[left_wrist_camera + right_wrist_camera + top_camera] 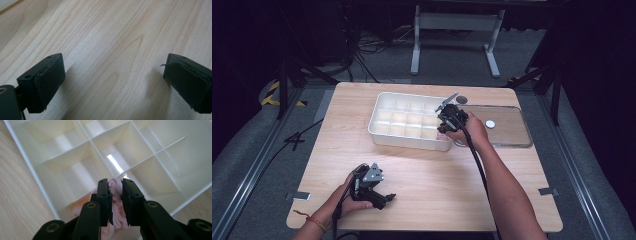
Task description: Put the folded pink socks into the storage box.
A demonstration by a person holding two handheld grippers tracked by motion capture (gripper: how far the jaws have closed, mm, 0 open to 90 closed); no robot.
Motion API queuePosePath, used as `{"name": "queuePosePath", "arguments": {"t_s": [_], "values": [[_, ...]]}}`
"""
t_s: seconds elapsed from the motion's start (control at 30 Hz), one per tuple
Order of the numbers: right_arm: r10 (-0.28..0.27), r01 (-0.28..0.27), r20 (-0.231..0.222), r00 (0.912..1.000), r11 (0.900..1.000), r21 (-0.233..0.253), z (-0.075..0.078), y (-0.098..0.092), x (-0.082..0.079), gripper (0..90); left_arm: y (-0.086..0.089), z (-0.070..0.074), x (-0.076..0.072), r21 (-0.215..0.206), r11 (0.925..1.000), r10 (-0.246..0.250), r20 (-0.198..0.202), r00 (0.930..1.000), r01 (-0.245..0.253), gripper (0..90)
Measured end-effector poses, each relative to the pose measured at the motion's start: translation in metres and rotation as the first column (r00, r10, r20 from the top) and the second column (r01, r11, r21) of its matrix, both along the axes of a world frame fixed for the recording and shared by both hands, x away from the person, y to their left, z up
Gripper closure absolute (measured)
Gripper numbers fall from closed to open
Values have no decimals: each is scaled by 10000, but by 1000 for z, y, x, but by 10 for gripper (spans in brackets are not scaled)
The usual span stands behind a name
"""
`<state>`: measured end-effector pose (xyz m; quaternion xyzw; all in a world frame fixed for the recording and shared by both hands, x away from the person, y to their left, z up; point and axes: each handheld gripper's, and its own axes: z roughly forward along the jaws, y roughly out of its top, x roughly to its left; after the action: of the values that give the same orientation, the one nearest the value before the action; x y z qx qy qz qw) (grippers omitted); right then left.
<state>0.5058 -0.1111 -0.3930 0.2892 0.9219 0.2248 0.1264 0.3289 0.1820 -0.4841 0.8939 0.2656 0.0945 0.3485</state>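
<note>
Right gripper view: I'm pinching a pink cloth (116, 205) over the white divided tray (32, 175).
My left gripper (112, 82) is hovering wide open, empty, above the wooden table (120, 30).

Pale wooden worktop (105, 37), matt, with fine straight grain. White divided plastic tray (75, 157), smooth and glossy, catching bright glints on its compartment floors. Soft pink crumpled cloth (116, 202), matt, folded into wrinkles. Matt black plastic on the right tool (115, 195), brass-coloured metal rivets at its joints. Dull, rubbery black pads (50, 80) on the left tool (112, 80), slightly frayed at the edges. Clear flat plastic lid (507, 127), faintly shiny.
</note>
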Motion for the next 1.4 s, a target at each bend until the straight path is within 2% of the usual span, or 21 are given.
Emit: {"name": "queuePosePath", "arguments": {"t_s": [0.07, 0.13, 0.27, 0.3, 0.5, 0.67, 0.83, 0.97, 1.07, 1.1, 1.2, 1.33, 1.4], "values": [[76, -81, -159, 9998, 9994, -348, -2, 0, -1, 814, 0, 0, 0, -3, 10000, 4, 4, 10000, -4, 40], [123, -141, -256, 9996, 9972, -730, -6, -1, 0, 813, 0, 0, 0, 1, 10000, 4, 10, 10000, -4, 41], [9, -25, -288, 9996, 9983, -587, -10, -4, 1, 812, 0, 0, 0, 5, 10000, -1, 11, 10000, 1, 41], [-20, 5, -332, 9994, 9989, -462, -13, -6, 2, 815, 0, 0, 0, 6, 10000, -3, 11, 10000, 3, 41], [-17, -12, -725, 9974, 9992, -402, -22, -6, 4, 826, 0, 0, 0, 2, 10000, 0, 8, 10000, 0, 41], [-276, 264, -839, 9961, 9995, -153, -28, -7, 8, 832, 0, 0, 0, 39, 10000, -25, 18, 10000, 25, 41], [-291, 272, -914, 9954, 9994, -211, -29, -6, 9, 832, 0, 0, 0, 43, 10000, -26, 17, 10000, 26, 41], [-278, 272, -875, 9958, 9996, -83, -30, -7, 9, 833, 0, 0, 0, 42, 10000, -20, 23, 10000, 20, 41], [-230, 250, -850, 9961, 9994, 232, -28, -10, 8, 822, 0, 0, 0, 39, 10000, -19, 21, 10000, 19, 41], [-341, 383, -856, 9957, 9981, 473, -27, -12, 7, 817, 0, 0, 0, 40, 10000, -18, 23, 10000, 18, 40], [-165, 216, -642, 9978, 9967, 787, -23, -16, 1, 799, 0, 0, 0, 67, 10000, -46, 21, 10000, 46, 40], [68, -55, -145, 9999, 9962, 870, -15, -20, -8, 770, 0, 0, 0, 54, 10000, -43, 27, 10000, 43, 40], [114, -101, -117, 9999, 9949, 999, -13, -20, -11, 762, 0, 0, 0, 58, 10000, -50, 20, 10000, 50, 40]]}}
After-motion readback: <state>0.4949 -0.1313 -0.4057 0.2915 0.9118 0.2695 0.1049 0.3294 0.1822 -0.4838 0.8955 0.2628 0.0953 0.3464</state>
